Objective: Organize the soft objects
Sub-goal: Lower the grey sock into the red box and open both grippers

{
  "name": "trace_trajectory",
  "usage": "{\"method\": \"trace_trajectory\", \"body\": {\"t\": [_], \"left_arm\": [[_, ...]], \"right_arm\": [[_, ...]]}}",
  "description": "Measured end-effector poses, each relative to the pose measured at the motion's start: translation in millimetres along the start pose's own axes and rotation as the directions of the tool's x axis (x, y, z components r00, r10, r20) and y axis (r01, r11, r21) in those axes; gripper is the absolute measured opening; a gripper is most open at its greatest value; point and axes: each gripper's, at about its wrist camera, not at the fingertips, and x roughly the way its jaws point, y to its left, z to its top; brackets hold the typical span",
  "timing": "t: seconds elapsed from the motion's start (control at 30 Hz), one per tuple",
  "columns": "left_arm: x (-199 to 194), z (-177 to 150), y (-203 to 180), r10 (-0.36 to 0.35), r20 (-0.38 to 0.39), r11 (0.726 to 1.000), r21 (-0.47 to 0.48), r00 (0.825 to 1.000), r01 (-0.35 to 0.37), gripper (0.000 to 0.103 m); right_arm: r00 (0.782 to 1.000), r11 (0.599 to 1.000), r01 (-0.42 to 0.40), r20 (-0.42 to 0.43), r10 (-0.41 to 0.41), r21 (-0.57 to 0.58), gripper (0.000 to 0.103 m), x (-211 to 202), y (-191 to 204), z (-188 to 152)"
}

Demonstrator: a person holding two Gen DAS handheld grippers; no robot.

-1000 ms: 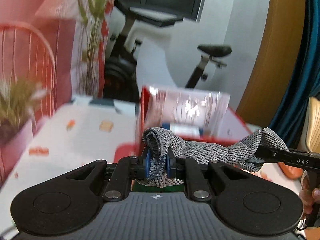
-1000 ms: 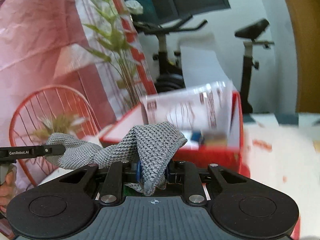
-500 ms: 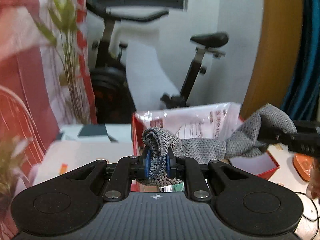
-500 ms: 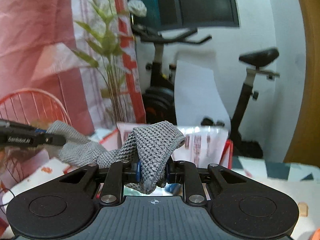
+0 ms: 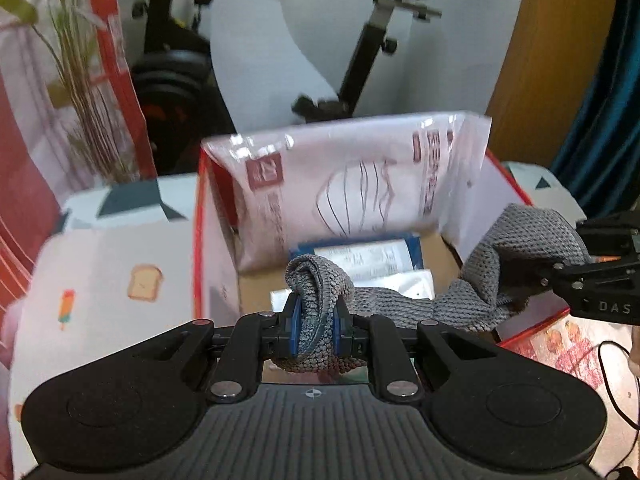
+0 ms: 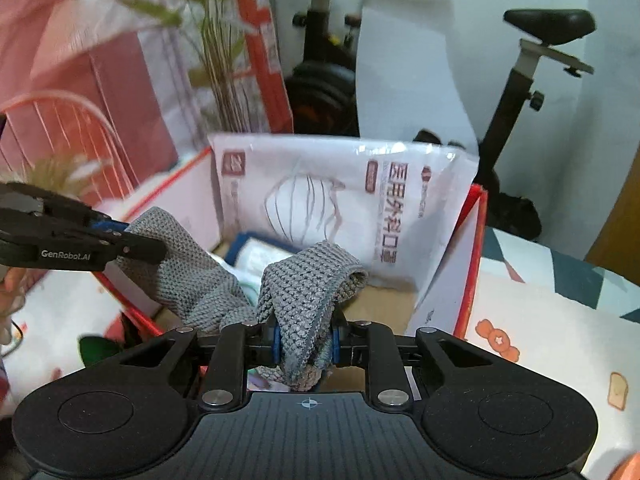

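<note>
Both grippers now hang over the red box (image 5: pixel 516 188), nearer than before; left gripper (image 5: pixel 316 326) and right gripper (image 6: pixel 304 340) fingers each pinch the grey knitted cloth (image 5: pixel 400 304).

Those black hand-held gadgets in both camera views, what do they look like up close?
Each is matte black plastic: a ribbed body with two rounded lobes and silver screws. The left gripper and the right gripper each have two short fingers with blue pads. White lettering marks their sides: "GenRobot.AI" on the left one, "DAS" on the right.

Home room, exercise bike (image 5: pixel 372 40), houseplant (image 6: pixel 216 40)
</note>
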Motion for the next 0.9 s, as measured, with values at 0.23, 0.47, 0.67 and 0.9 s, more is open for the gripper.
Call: {"method": "trace_trajectory", "body": {"t": [0.23,0.47,0.67,0.9], "left_arm": [[26.4,-7.1,-3.8,-0.03,-0.098,0.999,0.009,0.995,0.031,0.016],[42.4,-8.6,3.3,-0.035,-0.129,0.999,-0.02,0.991,0.032,0.017],[51.3,-8.9,11.1,-0.033,-0.143,0.998,-0.05,0.989,0.026,0.017],[53.7,-5.0,12.0,-0.055,-0.134,0.998,-0.044,0.989,0.049,0.025]], "right_arm": [[0.994,0.999,-0.005,-0.109,0.01,0.047,0.023,30.3,-7.1,2.9],[0.987,0.998,0.009,-0.162,0.0,0.057,0.023,47.3,-7.7,3.7],[0.983,0.997,0.02,-0.182,-0.005,0.08,0.025,58.6,-9.0,4.6],[0.984,0.997,0.057,-0.169,-0.048,0.049,0.035,56.2,-7.4,11.9]]}}
